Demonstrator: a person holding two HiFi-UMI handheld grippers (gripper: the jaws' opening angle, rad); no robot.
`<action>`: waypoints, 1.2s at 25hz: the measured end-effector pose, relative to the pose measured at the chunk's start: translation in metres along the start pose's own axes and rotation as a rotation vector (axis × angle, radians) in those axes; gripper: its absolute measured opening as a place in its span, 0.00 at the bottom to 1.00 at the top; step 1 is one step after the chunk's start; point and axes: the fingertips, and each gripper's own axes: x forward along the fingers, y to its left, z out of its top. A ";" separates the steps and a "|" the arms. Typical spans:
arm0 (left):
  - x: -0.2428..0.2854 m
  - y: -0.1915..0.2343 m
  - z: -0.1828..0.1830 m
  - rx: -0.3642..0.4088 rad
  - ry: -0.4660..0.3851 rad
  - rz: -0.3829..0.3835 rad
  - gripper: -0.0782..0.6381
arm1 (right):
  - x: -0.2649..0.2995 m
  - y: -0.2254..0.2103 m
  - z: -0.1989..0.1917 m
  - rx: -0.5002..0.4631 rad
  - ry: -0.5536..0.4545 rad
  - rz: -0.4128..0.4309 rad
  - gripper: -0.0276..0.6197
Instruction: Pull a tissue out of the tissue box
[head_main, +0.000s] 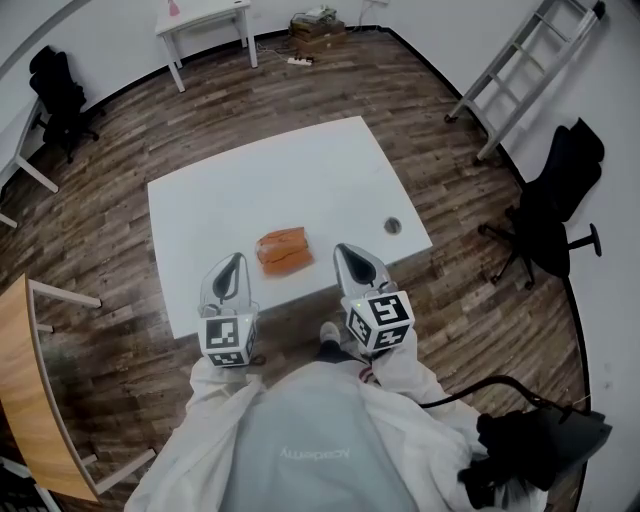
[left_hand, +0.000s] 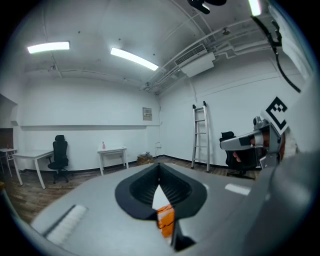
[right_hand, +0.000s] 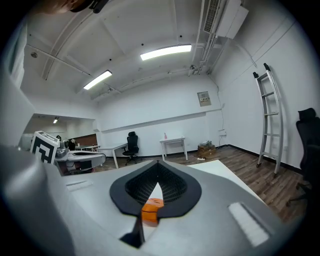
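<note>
Your left tool (head_main: 237, 259) and right tool (head_main: 344, 249) both have their jaws pressed together with nothing pinched. They sit low in the centre of the head view, over the near edge of the white worktop (head_main: 300, 165). The orange tissue box (head_main: 283, 250) lies flat on the worktop between the two tips, clear of both, and each gripper view shows it just beyond the closed jaws.

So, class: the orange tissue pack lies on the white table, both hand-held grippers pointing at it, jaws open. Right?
No: both gripper views show jaws shut. The left hand-held gripper and right hand-held gripper do point at the orange tissue pack.
</note>
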 end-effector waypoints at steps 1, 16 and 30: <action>0.004 -0.001 0.001 0.002 0.002 0.004 0.11 | 0.004 -0.004 0.000 0.003 0.002 0.005 0.05; 0.047 -0.011 0.008 0.006 0.058 0.084 0.11 | 0.042 -0.051 0.004 0.045 0.026 0.099 0.05; 0.058 -0.018 0.012 0.006 0.112 0.191 0.11 | 0.066 -0.076 0.005 0.081 0.035 0.202 0.05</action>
